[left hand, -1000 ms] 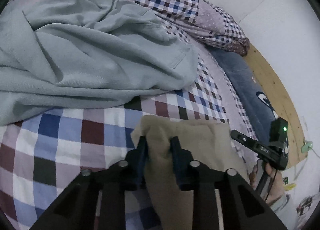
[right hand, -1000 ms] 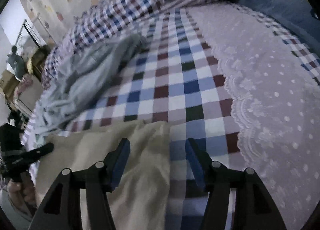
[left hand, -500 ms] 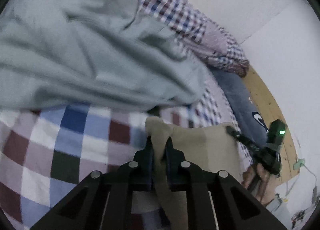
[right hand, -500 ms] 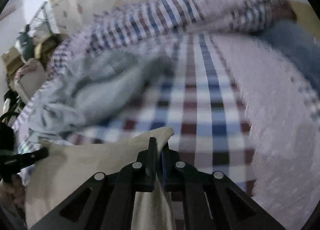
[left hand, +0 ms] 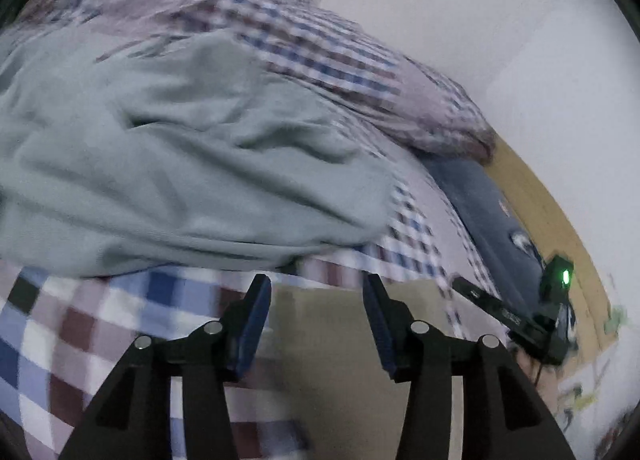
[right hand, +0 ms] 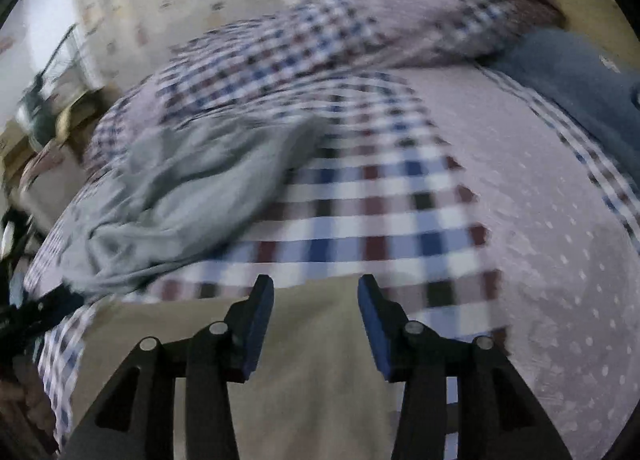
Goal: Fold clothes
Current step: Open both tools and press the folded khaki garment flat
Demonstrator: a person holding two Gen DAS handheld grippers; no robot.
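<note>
Checked bedspread [left hand: 72, 340]; both tongs [left hand: 316, 300] [right hand: 316, 298] agape over beige cloth [right hand: 312, 380].

no legible text, labels or numbers

A checked bedspread [right hand: 360, 188] was spread over the bed. A rolled checked quilt [left hand: 320, 60] and dark blue pillow [right hand: 580, 84] were noted beyond, against a white wall [left hand: 500, 40].
</note>
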